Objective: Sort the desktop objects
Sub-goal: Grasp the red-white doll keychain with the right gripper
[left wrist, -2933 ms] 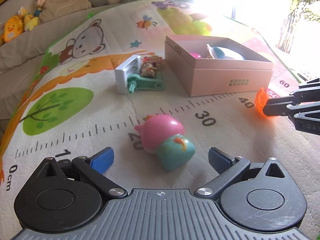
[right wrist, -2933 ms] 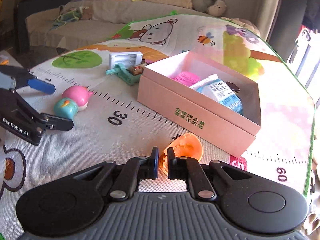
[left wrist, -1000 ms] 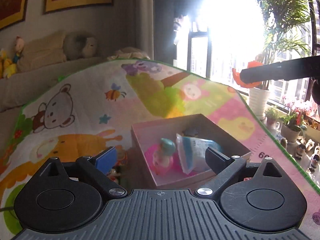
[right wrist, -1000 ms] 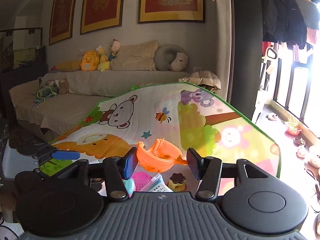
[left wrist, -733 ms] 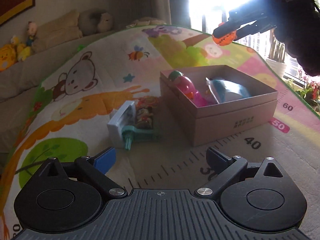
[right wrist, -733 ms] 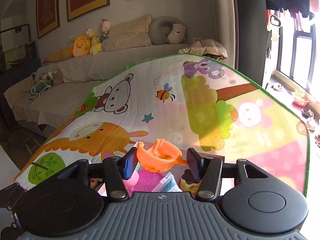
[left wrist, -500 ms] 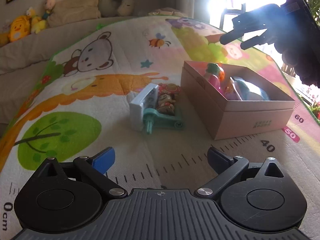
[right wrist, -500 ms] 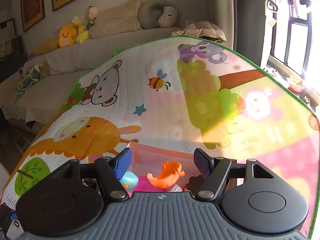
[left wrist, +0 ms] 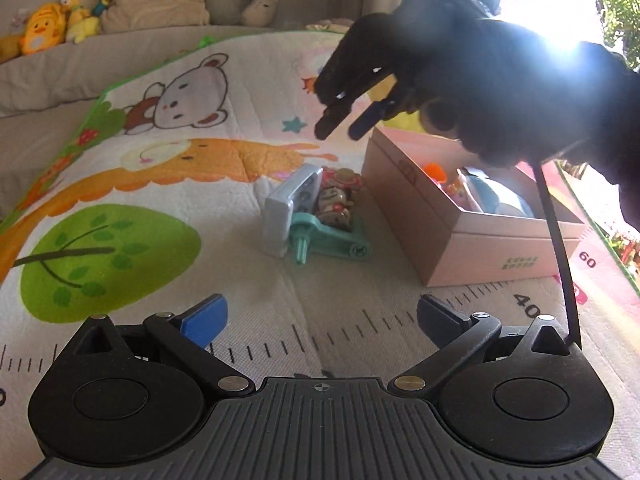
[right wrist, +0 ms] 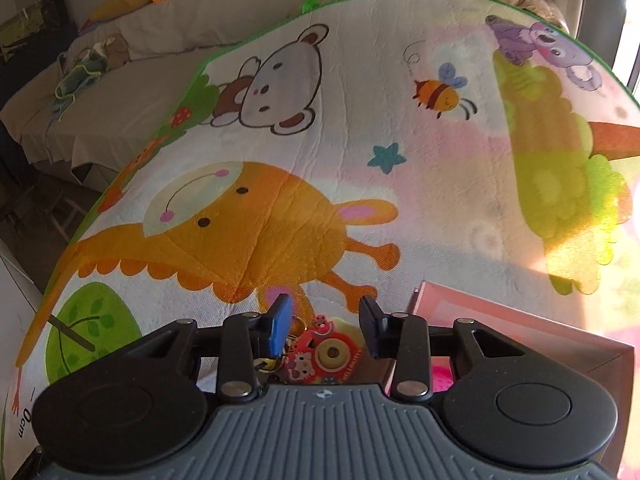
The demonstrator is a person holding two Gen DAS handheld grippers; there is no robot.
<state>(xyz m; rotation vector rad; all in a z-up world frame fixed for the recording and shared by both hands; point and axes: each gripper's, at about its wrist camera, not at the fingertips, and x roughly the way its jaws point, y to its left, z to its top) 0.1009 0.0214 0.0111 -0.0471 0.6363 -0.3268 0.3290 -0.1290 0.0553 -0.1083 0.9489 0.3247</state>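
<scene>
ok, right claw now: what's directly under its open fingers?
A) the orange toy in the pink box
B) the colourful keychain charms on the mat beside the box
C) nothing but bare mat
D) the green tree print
B: in the right wrist view the right claw is open and empty, with the keychain charms showing between its fingers, just left of the pink box.

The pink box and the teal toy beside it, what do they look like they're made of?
The pink box looks like matte cardboard: flat straight walls, crisp folded edges, printed lettering on the side, no shine. The teal toy looks like molded hard plastic: smooth, slightly glossy, with rounded pegs and holes. Neither can be confirmed by look alone.
</scene>
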